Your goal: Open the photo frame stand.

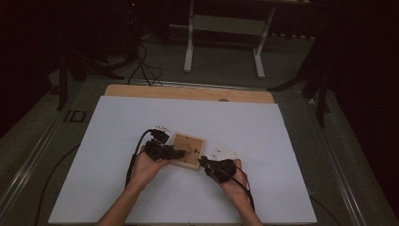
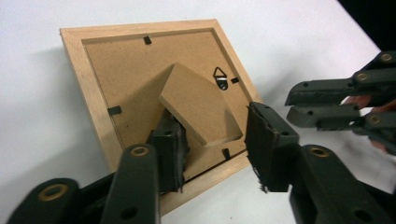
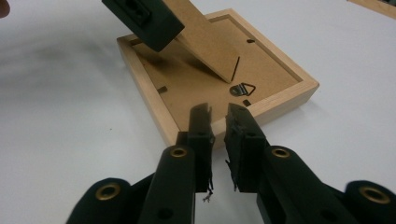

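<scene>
A small wooden picture frame (image 1: 188, 149) lies face down on the white sheet, its brown backing board (image 2: 135, 79) up. Its easel stand (image 2: 201, 109) is tilted up off the backing. My left gripper (image 2: 215, 119) reaches in from the frame's left side (image 1: 181, 153) and is shut on that stand; one of its fingers (image 3: 144, 18) lies on the stand's upper face (image 3: 205, 42). My right gripper (image 3: 218, 109) sits just off the frame's near right corner (image 1: 202, 162), its jaws a narrow slit apart with nothing between them. A metal hanger ring (image 3: 242, 88) lies on the backing.
The white sheet (image 1: 263, 127) covers a wooden tabletop whose bare strip (image 1: 188, 92) shows at the back. Beyond it on the floor stand a white table base (image 1: 226, 28) and dark cables (image 1: 141, 66). Cables trail from both grippers toward the person.
</scene>
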Demonstrator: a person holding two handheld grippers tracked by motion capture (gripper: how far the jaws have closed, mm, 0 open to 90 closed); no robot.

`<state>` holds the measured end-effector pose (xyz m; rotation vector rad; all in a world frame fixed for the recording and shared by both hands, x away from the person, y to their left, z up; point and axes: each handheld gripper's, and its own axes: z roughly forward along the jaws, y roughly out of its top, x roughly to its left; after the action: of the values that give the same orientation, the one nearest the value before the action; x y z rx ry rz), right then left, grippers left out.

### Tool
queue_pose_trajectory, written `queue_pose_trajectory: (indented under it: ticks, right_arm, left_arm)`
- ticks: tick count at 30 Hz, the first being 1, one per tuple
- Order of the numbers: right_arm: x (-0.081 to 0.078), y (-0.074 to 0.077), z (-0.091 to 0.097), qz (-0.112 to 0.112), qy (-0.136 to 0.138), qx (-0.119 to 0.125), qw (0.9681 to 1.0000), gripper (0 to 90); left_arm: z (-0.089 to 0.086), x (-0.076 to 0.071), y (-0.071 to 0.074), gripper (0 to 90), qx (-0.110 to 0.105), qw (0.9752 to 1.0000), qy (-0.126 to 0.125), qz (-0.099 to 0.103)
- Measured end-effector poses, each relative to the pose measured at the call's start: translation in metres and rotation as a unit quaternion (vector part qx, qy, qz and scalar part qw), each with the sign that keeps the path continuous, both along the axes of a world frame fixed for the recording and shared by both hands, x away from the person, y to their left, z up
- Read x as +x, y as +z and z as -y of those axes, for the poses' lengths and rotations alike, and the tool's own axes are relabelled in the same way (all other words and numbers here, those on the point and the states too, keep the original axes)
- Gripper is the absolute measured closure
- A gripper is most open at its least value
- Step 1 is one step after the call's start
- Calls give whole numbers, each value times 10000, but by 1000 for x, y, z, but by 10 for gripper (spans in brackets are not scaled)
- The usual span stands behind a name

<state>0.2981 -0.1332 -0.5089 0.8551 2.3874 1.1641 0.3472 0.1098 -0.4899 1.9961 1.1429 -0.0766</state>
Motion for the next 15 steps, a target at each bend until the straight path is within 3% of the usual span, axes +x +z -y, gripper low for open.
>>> queue_pose_trajectory:
  ticks: [4, 15]
  right_arm:
    - [0, -1, -1, -11, 17, -22, 10000, 780]
    - [0, -1, -1, -24, 11, -16, 10000, 769]
  left_arm:
    - [-1, 3, 0, 534, -128, 9999, 95, -61]
    - [1, 13, 2, 540, -112, 9994, 296, -170]
